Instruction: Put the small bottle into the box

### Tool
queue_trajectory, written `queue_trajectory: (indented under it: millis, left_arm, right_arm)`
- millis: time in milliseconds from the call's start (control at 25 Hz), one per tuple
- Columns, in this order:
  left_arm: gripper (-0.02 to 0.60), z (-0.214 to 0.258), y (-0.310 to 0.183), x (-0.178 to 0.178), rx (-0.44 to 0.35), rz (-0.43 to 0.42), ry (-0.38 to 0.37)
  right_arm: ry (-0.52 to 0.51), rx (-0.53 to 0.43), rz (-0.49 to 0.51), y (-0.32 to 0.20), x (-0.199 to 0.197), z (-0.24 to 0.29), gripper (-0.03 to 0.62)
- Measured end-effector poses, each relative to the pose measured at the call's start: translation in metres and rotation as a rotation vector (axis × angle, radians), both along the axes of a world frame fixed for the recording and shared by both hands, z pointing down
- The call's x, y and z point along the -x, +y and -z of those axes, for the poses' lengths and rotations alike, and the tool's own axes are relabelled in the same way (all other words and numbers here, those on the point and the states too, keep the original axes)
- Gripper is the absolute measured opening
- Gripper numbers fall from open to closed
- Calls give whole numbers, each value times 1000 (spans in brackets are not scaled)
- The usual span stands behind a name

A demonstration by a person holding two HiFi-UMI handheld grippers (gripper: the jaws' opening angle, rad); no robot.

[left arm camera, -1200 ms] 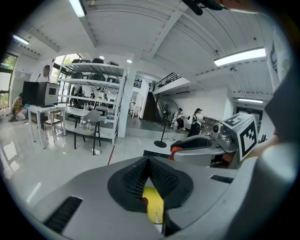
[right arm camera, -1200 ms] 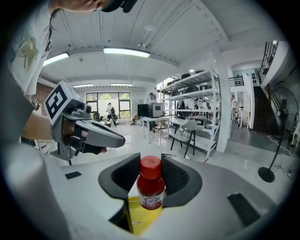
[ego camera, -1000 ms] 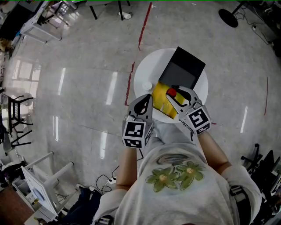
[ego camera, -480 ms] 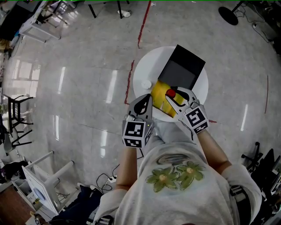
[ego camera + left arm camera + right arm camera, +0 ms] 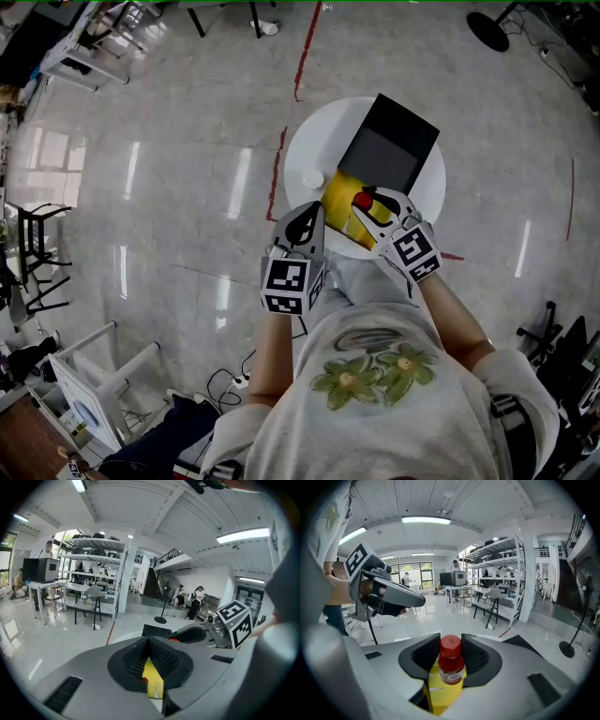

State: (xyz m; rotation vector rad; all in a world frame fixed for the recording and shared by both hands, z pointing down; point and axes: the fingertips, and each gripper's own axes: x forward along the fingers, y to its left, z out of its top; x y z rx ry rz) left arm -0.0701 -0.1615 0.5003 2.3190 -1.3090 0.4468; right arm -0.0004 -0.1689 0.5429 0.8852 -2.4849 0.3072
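Observation:
The small bottle (image 5: 451, 663), red-capped and upright, is clamped between the pads of my right gripper (image 5: 451, 641). In the head view its red cap (image 5: 362, 199) hangs over the open yellow box (image 5: 339, 199) on the round white table (image 5: 305, 150), with the right gripper (image 5: 373, 202) around it. My left gripper (image 5: 314, 212) is at the box's left edge with its jaws closed. In the left gripper view a yellow flap (image 5: 153, 681) runs up to where the pads of the left gripper (image 5: 149, 642) meet. The yellow box (image 5: 439, 698) lies just under the bottle.
A black open lid or case (image 5: 389, 145) lies on the table behind the yellow box. A small white round object (image 5: 312, 180) sits left of the box. Glossy floor surrounds the table, with a red line (image 5: 277, 173), shelving, chairs and people farther off.
The right gripper has sunk a little with the bottle, closer over the yellow box. The left gripper has stayed put.

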Motion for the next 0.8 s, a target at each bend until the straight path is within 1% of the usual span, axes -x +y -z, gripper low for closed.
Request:
queue_trajectory:
  millis: [800]
  left_arm:
    - [0,-12,-1,0,21,2,-10]
  right_arm:
    - [45,57,31,4,-1,-35,146]
